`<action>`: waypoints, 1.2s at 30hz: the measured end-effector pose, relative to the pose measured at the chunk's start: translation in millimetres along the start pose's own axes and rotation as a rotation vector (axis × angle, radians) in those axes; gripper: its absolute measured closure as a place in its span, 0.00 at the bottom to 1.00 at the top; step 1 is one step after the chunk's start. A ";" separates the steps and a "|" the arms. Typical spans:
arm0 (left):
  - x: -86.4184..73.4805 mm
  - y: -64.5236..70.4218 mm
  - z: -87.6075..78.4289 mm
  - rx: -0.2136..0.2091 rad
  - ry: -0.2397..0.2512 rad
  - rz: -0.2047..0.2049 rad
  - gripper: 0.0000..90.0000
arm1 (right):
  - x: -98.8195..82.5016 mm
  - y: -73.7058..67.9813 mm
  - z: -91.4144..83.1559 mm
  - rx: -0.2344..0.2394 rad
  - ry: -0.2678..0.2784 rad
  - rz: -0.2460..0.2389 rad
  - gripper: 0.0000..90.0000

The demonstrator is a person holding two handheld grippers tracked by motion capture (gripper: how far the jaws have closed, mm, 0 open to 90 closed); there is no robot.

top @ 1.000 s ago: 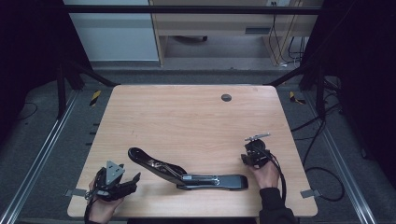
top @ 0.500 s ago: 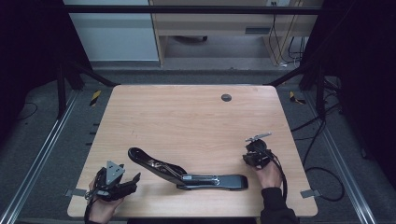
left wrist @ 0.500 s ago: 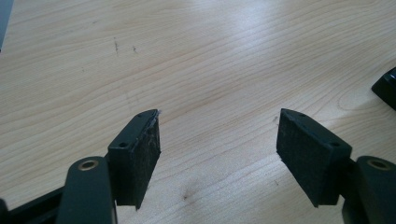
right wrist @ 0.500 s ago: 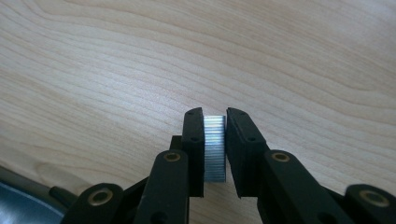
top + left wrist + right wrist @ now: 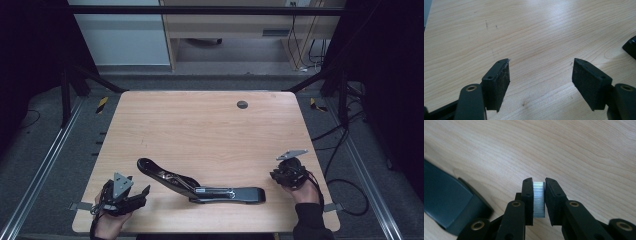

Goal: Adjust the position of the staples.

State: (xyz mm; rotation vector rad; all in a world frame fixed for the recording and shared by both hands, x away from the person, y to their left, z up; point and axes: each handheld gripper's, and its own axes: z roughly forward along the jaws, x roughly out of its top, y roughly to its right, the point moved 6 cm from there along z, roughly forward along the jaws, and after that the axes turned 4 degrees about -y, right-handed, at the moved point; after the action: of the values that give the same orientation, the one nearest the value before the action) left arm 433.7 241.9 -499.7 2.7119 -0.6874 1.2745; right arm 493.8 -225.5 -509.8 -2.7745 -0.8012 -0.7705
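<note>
A long black stapler (image 5: 200, 184) lies across the front of the wooden table (image 5: 200, 125), its dark end also showing in the right gripper view (image 5: 446, 207). To its right, my right gripper (image 5: 280, 175) has just been closing its jaws and is shut on a short silver strip of staples (image 5: 539, 198), held just above the wood (image 5: 539, 181). At the front left corner my left gripper (image 5: 142, 192) rests open, and between its pads (image 5: 541, 65) there is bare wood. A black corner of the stapler (image 5: 630, 46) peeks in at that view's right edge.
A small round dark grommet (image 5: 242, 104) sits in the table's far middle. Metal frame rails (image 5: 45, 165) run along both sides, and cables (image 5: 345, 185) trail off the right edge. Bare wood spans the table's middle and back.
My right gripper has shifted a little to the right, away from the stapler's end, with the staple strip in it. The left gripper and the stapler have stayed put.
</note>
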 end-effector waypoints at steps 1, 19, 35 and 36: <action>-0.1 0.1 0.1 -0.001 0.000 -0.002 0.33 | -2.9 1.8 0.2 0.001 0.003 -0.018 0.86; -0.6 0.8 0.9 -0.002 -0.005 0.001 0.33 | -20.2 7.8 9.4 0.024 -0.075 -0.059 0.86; -0.8 0.5 0.4 -0.003 -0.006 0.000 0.33 | -14.2 5.5 -5.9 -0.007 -0.038 0.048 0.77; -0.8 0.5 0.4 -0.003 -0.008 0.001 0.33 | -15.3 5.4 -5.2 -0.005 -0.044 0.056 0.77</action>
State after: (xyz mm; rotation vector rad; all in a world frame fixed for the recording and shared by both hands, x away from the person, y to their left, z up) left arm 433.4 241.7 -500.6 2.7157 -0.6908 1.2631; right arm 483.3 -238.5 -513.3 -2.8143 -0.7264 -0.7054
